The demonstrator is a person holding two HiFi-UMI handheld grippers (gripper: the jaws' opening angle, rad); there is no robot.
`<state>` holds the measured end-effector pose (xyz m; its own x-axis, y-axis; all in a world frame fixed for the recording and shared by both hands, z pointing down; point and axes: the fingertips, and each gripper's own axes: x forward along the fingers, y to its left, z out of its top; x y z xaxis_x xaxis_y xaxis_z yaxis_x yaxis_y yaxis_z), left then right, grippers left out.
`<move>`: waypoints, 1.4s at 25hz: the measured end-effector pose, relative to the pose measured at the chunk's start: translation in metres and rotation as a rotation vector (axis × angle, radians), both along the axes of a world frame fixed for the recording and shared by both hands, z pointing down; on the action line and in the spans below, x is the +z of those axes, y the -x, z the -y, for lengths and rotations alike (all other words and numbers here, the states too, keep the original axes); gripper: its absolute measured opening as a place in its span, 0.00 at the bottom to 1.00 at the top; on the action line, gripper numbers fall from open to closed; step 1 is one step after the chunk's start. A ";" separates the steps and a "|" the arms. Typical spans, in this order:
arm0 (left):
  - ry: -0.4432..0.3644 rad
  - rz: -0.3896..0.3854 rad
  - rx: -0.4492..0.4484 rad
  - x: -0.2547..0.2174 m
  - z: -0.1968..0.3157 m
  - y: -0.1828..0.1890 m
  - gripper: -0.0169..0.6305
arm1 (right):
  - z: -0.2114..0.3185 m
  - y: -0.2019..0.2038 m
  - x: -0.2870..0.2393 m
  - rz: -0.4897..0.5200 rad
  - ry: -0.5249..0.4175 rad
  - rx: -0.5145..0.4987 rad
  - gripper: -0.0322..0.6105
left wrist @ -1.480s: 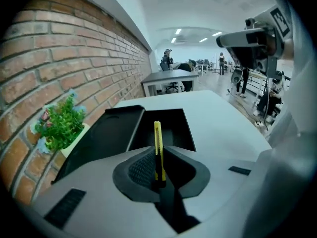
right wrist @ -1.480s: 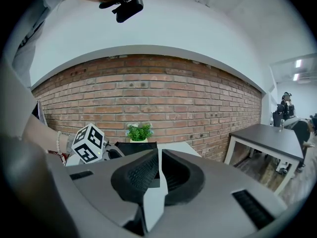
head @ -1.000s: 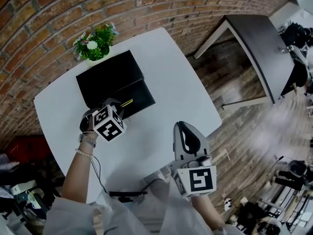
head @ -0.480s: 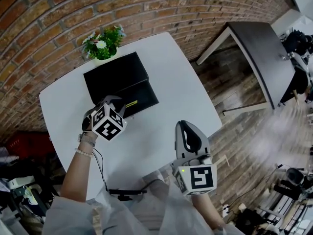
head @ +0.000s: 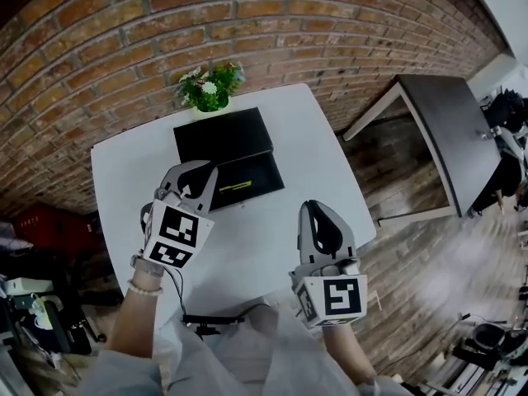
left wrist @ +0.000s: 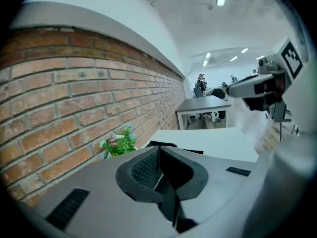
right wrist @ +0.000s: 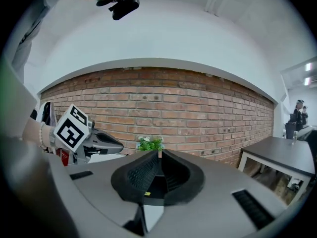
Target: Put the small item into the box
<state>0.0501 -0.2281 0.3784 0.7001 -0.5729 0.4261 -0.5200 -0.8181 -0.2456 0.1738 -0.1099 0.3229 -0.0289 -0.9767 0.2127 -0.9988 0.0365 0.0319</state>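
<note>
A black box (head: 257, 172) lies open on the white table (head: 322, 172), its lid (head: 221, 133) folded back toward the wall. A small yellow item (head: 236, 186) rests inside the box near its front edge. My left gripper (head: 196, 170) hovers at the box's left front corner, jaws shut with nothing between them. Nearer the person, my right gripper (head: 317, 208) is held over the table's right front part, also shut and holding nothing. The right gripper view looks past its shut jaws (right wrist: 159, 153) at the left gripper (right wrist: 106, 144).
A potted plant (head: 208, 87) stands behind the box against the brick wall (head: 272, 31). A dark table (head: 450, 122) stands at the right across the wood floor. A red crate (head: 45, 225) sits left of the table. A black cable (head: 206, 324) lies by the person's lap.
The left gripper has drawn back from over the box's front edge and risen; the yellow item stays in the box. The head view has tilted. The right gripper has hardly moved.
</note>
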 end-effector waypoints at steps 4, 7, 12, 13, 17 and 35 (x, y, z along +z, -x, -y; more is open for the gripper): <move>-0.041 -0.125 -0.052 -0.046 -0.020 0.022 0.06 | 0.009 0.014 -0.018 -0.011 -0.034 -0.049 0.13; -0.090 -0.171 -0.064 -0.073 -0.037 0.037 0.06 | 0.009 0.024 -0.028 -0.014 -0.046 -0.081 0.13; -0.158 -0.190 -0.072 -0.104 -0.062 0.058 0.06 | 0.012 0.041 -0.041 -0.029 -0.061 -0.140 0.13; -0.169 -0.188 -0.079 -0.109 -0.065 0.062 0.06 | 0.014 0.045 -0.043 -0.031 -0.067 -0.151 0.13; -0.190 -0.195 -0.116 -0.121 -0.077 0.076 0.06 | 0.019 0.056 -0.053 -0.032 -0.087 -0.186 0.13; -0.209 -0.207 -0.121 -0.135 -0.088 0.084 0.06 | 0.017 0.077 -0.054 -0.061 -0.080 -0.249 0.13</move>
